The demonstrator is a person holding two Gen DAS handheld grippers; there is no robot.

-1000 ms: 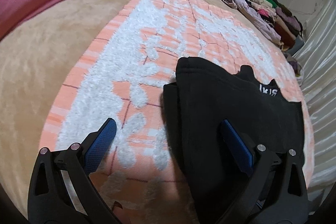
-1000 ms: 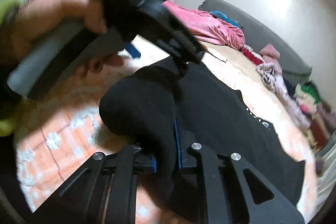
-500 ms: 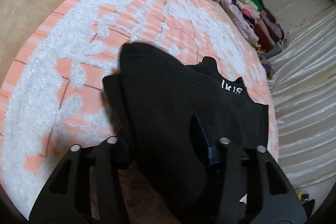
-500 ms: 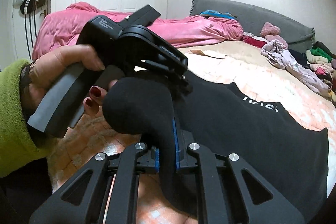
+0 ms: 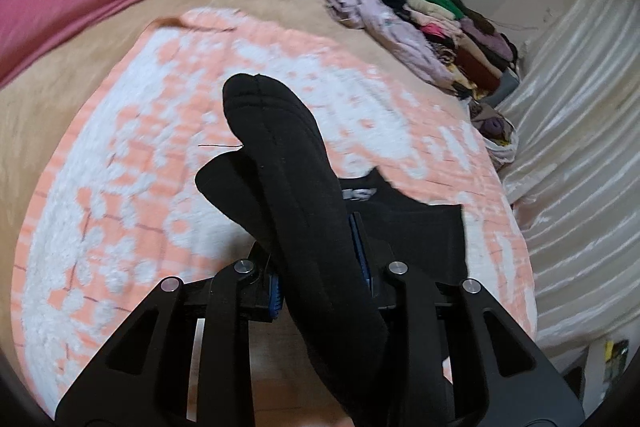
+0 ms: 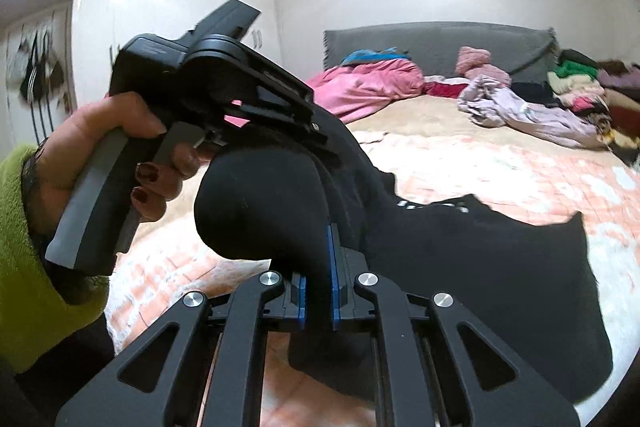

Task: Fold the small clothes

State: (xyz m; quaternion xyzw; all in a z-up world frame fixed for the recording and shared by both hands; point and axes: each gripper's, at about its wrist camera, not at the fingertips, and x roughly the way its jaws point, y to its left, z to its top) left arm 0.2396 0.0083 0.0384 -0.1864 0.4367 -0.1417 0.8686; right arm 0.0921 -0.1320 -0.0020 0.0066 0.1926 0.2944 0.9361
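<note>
Black garment [image 5: 304, 211] is rising off the orange-and-white blanket [image 5: 120, 187], both the left gripper [image 5: 320, 283] and right gripper [image 6: 316, 295] now clamping its near edge, the left having just closed, readying the fold.

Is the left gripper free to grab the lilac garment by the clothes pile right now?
Probably not: the left gripper is shut on the black garment, and the lilac garment lies far across the bed.
</note>
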